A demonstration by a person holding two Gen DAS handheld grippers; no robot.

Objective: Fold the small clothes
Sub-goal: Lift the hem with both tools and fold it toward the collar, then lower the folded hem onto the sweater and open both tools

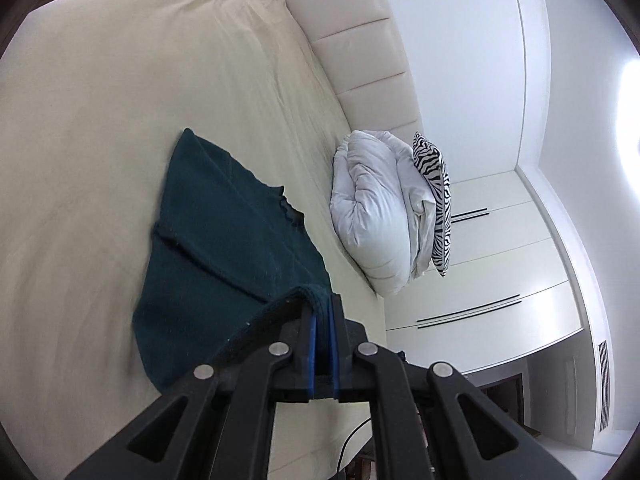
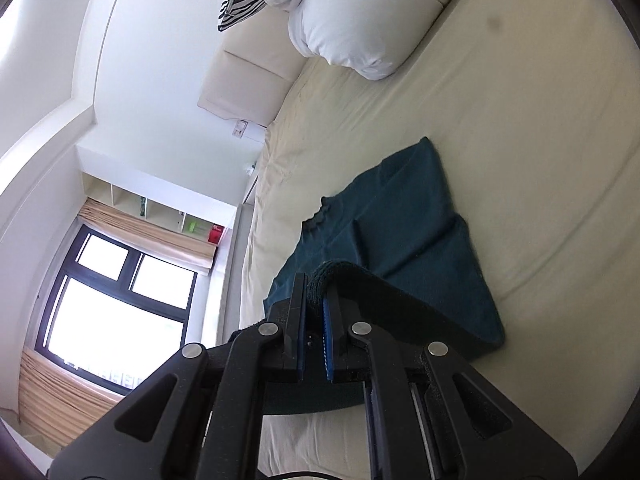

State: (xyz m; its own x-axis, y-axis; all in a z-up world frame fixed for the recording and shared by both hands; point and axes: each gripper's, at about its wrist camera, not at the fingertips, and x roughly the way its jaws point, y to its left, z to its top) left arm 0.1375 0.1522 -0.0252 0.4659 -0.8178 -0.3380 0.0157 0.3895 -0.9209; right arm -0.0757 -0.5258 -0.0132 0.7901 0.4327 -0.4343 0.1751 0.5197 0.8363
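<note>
Above the bed point(image 1: 100, 120), each claw point(image 1: 322, 308) point(image 2: 316, 292) pinches the teal garment point(image 1: 224, 232) point(image 2: 404, 220).

A bed point(image 1: 120, 120) covered in a cream sheet carries everything, filling the left and upper left of the left wrist view and the right side of the right wrist view point(image 2: 520, 140). The sheet is lightly creased, and a small dark spot shows in the upper right of the right wrist view. A dark teal garment point(image 1: 224, 232) lies on the sheet near the lower centre of both views point(image 2: 404, 224), partly folded with one layer over another, its near edge lifted off the sheet. A bundled white duvet point(image 1: 372, 208) rests on the bed at right of centre in the left wrist view, against the padded headboard point(image 1: 360, 40), with a zebra-print cushion point(image 1: 434, 196) touching its far side.
</note>
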